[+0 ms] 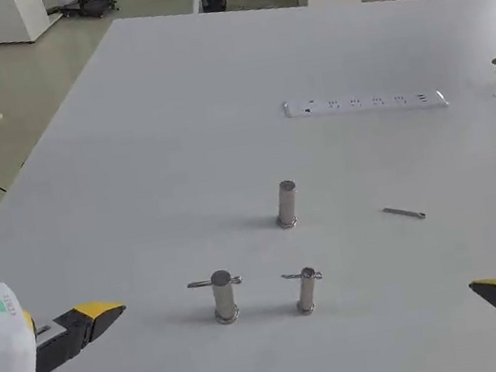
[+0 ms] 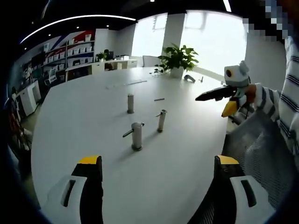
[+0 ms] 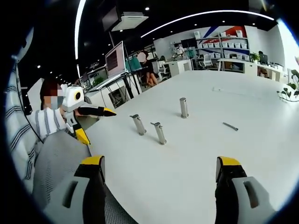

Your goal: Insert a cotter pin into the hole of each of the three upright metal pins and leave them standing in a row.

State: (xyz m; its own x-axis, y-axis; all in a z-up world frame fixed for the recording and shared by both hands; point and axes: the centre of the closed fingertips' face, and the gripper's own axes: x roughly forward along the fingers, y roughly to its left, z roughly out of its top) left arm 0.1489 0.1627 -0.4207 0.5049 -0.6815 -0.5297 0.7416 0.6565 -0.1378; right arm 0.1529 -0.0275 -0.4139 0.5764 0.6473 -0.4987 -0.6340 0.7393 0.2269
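Left gripper (image 2: 158, 161) sits low in the lower left corner of the head view, jaws spread wide with nothing between them. The right gripper (image 3: 161, 161) mirrors it in the lower right corner, also spread and empty. They flank the work, which I take as a ready stance before a reach.

Between and beyond them runs the white table (image 1: 170, 113), with a power strip (image 1: 364, 102) lying across it in the upper right, well clear of the job.

Toward the lower middle of the frame stand the two front pins, upright and side by side. The thick pin (image 1: 223, 297) is on the left and the thin pin (image 1: 307, 291) on the right, and each has a cotter through its top. The rear pin (image 1: 287, 203) stands upright above the thin one in the frame, its hole apparently unfilled, so it looks like the last one to do. It is not yet in line with the other two.

Smallest is the loose cotter (image 1: 404, 212), flat on the table just right of the rear pin and apart from it. It lies up-frame of the right gripper and much nearer to that one than to the left, so the right seems the natural one to fetch it.
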